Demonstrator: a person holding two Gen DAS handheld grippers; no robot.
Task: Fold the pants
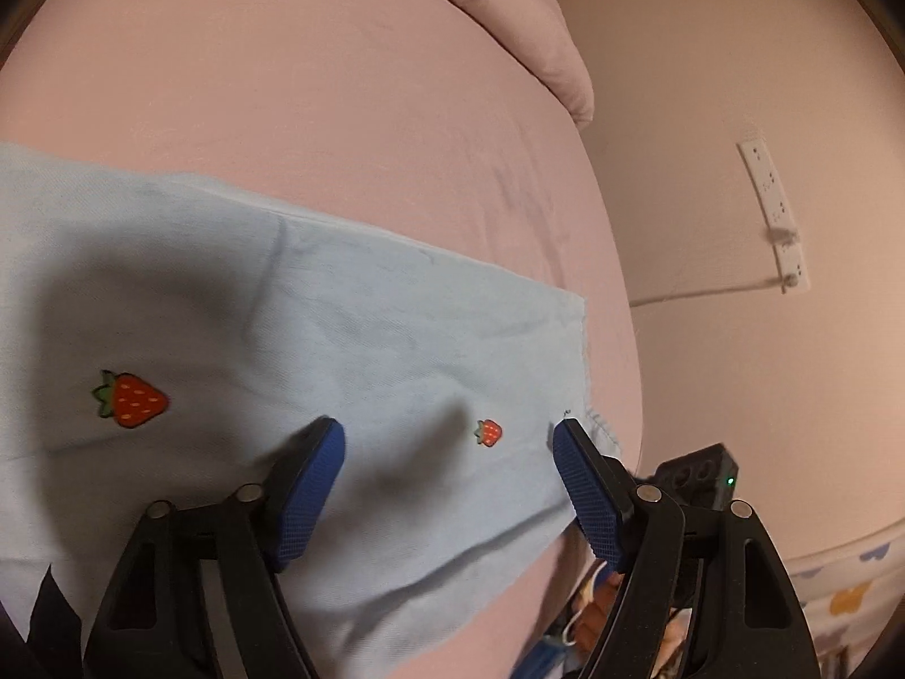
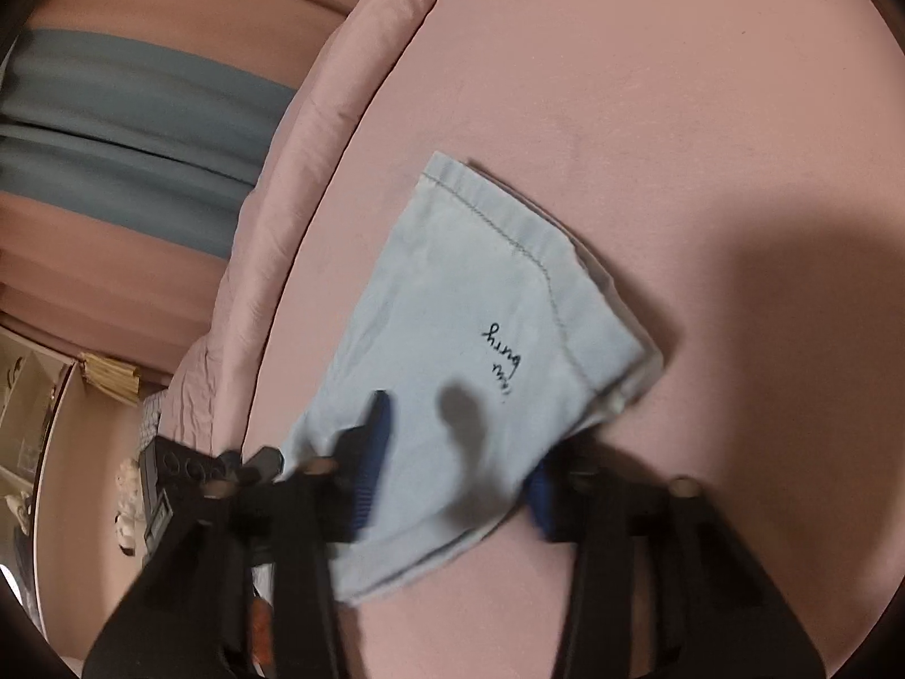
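Two hand-held grippers, left (image 1: 447, 441) and right (image 2: 458, 452), both open over pants (image 1: 350, 305), gripping nothing. Soft, light, floppy denim on bed (image 1: 339, 85); best pinched at hem edge.

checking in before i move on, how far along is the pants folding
Looks partly done: in the right wrist view the light blue pants lie doubled on the pink bed, layered edges showing. Nothing is gripped: the left hand-held gripper is open over the strawberry-print cloth, the right hand-held gripper open and blurred. Probably left: another fold and squaring the edges.
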